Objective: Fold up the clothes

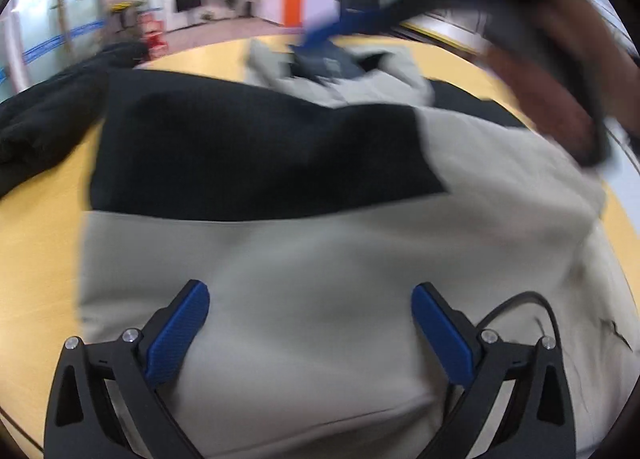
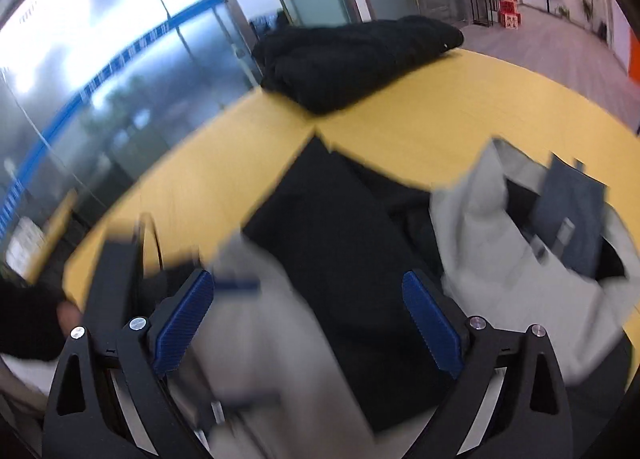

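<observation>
A grey and black jacket [image 1: 304, 251] lies spread on the yellow table [image 1: 36, 243]; its black chest panel [image 1: 256, 155] is beyond the grey lower part. My left gripper [image 1: 310, 299] is open and empty just above the grey hem area. In the right wrist view the same jacket [image 2: 340, 259] lies under my right gripper [image 2: 308, 287], which is open and empty. The grey hood with a dark blue lining [image 2: 568, 219] lies to the right. The right gripper also shows blurred at the upper right of the left wrist view [image 1: 552, 71].
A second black garment [image 2: 352, 59] is heaped at the far edge of the table [image 2: 460, 99]; it also shows in the left wrist view [image 1: 44, 123]. Glass walls [image 2: 120, 79] stand beyond the table. A cable [image 1: 520, 299] runs by the left gripper's right finger.
</observation>
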